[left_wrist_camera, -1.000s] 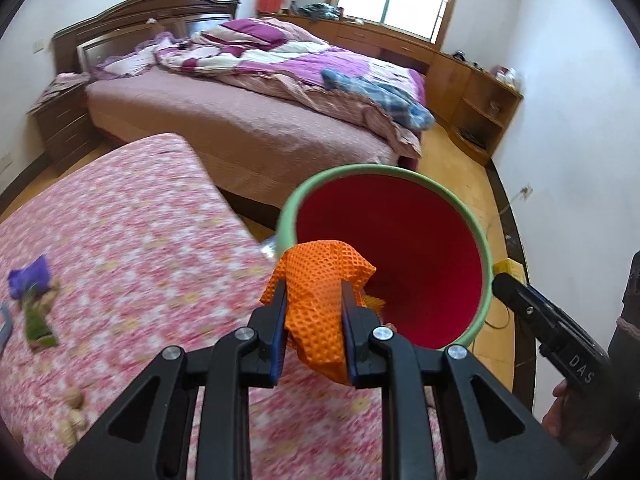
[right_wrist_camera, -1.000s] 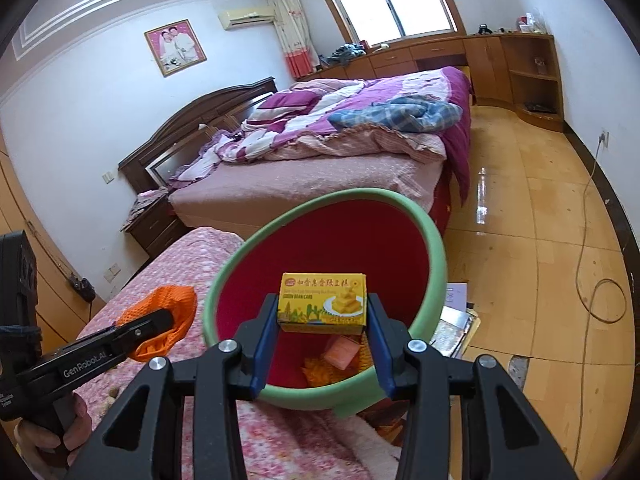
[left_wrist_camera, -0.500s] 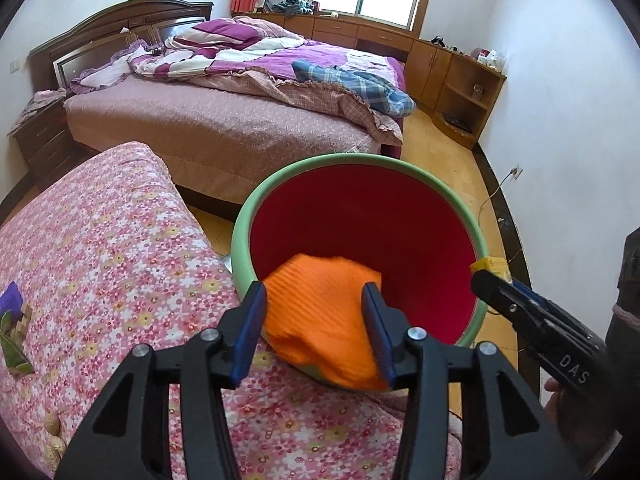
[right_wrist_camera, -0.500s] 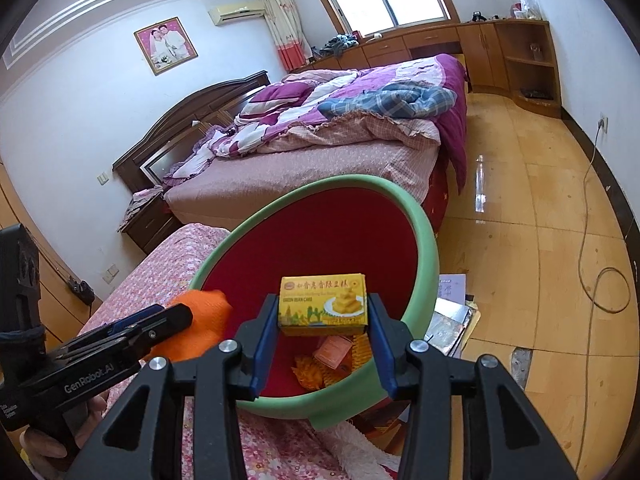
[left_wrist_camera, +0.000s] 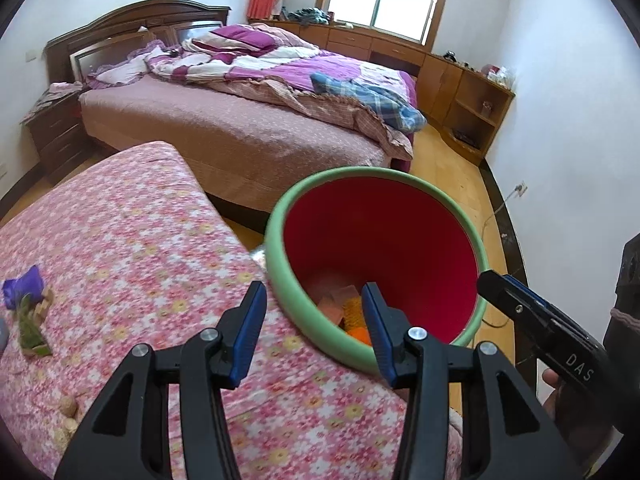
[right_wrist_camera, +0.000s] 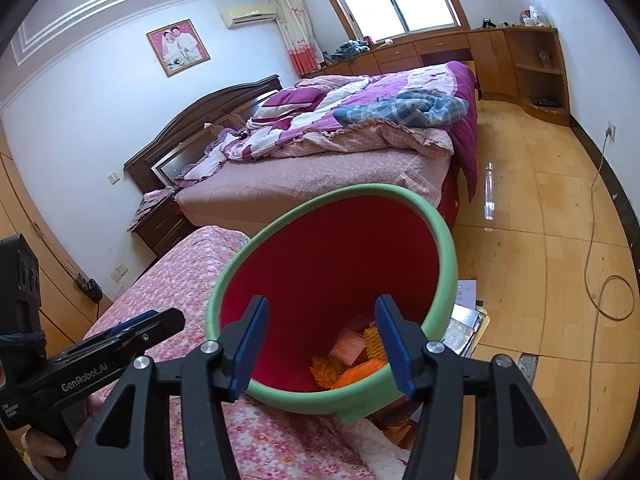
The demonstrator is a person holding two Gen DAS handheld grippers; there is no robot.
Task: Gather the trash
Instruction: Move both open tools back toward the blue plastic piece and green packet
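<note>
The flower-print bed cover (left_wrist_camera: 132, 240) takes up the near left of both views, and the trash bin (left_wrist_camera: 280, 240), green-rimmed and red inside, stands just beside its edge with its mouth towards you. In the bottom of the bin lie the pieces already collected: orange mesh scraps (right_wrist_camera: 360, 372) and a small pink packet (right_wrist_camera: 348, 346).

Your left gripper (left_wrist_camera: 312, 328) hangs over the bin's near rim, jaws partly apart, nothing between them. Your right gripper (right_wrist_camera: 322, 346) is over the bin mouth; its jaws are opening and nothing is between them either. Judged from this, the drop step is finished on both sides.

Trash remains on the cover at the far left of the left wrist view: a purple wrapper (left_wrist_camera: 22, 284) with a green scrap (left_wrist_camera: 30, 328) just beside it, and nut shells (left_wrist_camera: 66, 414) nearer you.

Your next move calls for swinging the left gripper away from the bin towards that litter, widening the jaws and coming down over one piece without pinching the cloth.
</note>
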